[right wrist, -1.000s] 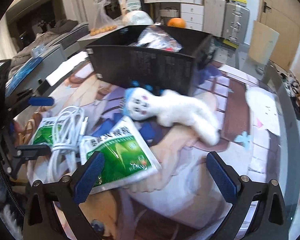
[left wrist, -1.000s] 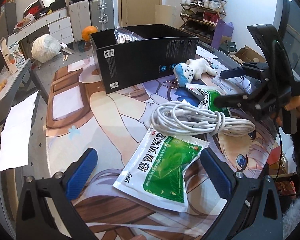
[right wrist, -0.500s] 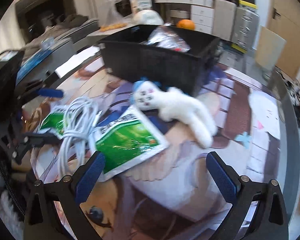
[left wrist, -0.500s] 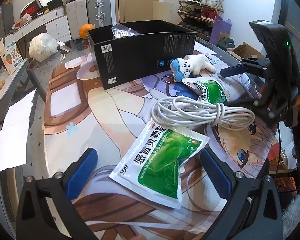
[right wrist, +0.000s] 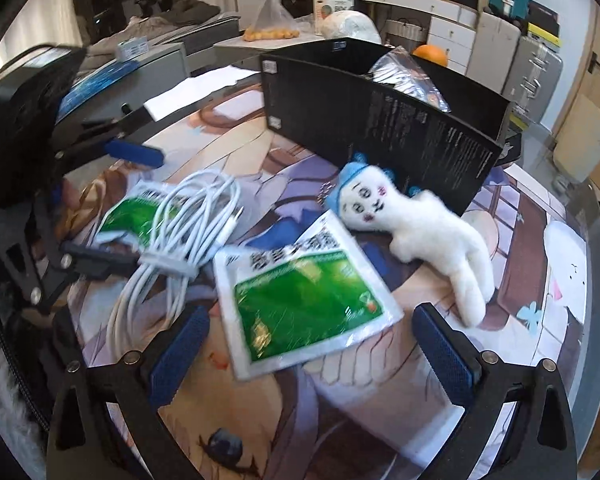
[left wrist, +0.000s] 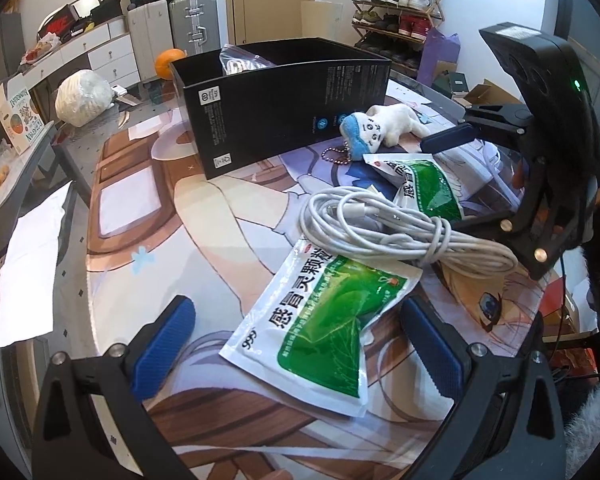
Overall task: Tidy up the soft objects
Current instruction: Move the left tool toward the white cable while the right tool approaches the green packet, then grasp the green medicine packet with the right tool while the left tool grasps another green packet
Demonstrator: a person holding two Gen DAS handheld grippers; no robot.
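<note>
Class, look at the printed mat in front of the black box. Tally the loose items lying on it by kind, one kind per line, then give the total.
Green medicine sachets: 2
White cable bundle: 1
Plush toy: 1
Total: 4

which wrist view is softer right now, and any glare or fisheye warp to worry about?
Right wrist view: motion-blurred, the print on the green packet smeared, the plush toy soft. Left wrist view: sharp, the packet text readable, slight sheen on its film, the cable crisp. Both views: heavy fisheye, the black box edges bowed, dark corners; bright daylight at the frame edges.
</note>
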